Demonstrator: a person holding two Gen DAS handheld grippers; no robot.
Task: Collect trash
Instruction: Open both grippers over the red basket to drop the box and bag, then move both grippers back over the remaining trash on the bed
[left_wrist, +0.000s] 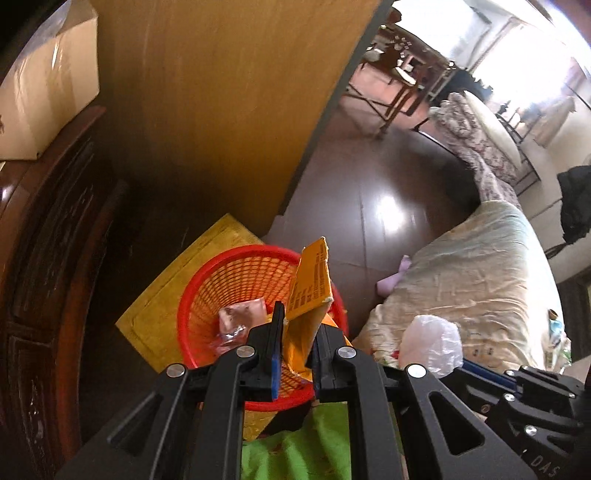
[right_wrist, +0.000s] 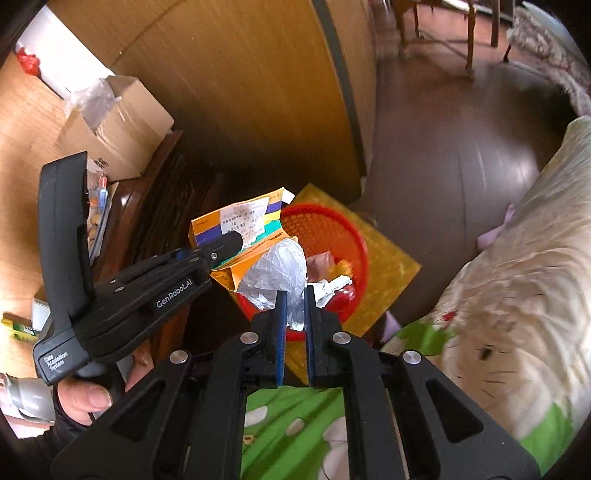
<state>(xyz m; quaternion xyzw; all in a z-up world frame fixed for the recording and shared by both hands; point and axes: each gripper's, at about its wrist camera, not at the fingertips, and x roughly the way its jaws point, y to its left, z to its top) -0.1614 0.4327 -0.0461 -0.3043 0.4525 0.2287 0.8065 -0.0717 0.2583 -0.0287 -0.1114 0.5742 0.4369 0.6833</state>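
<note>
- Meanwhile, at far left, a cardboard box (right_wrist: 122, 122) sits on a dark carved cabinet (left_wrist: 44, 258), well apart from the action and no part of this step.
- Beside it, a person's hand (right_wrist: 83, 397) grips the handle of the left tool (left_wrist: 297, 347), which is clenched on a flattened yellow carton (left_wrist: 310, 291); the carton hangs tilted over the near rim of the red mesh basket (left_wrist: 207, 291).
- Centre frame, the basket stands on a yellow mat (right_wrist: 391, 266) on the dark floor (left_wrist: 369, 177), already holding a pinkish wrapper (left_wrist: 240, 314) and some crumpled paper (right_wrist: 332, 286).
- Just right of the carton, the right tool (right_wrist: 294, 314) is clamped on a thin clear plastic bag (right_wrist: 277, 273), which bunches above the basket's near edge and touches the carton's open end.
- At far right, a pale quilt (left_wrist: 480, 280) covers the bed, with a green patterned cloth (right_wrist: 295, 435) directly below both tools.
- Likely risk: the carton's long side may catch on the rim and tip out onto the mat if let go while it leans this far.
- Likely risk: the light bag may cling to the blue pads or drift sideways on release, landing on the floor or cloth instead of inside.
- Likely risk: with both tools crowding one opening, one could knock the other, or nudge the light basket over.
</note>
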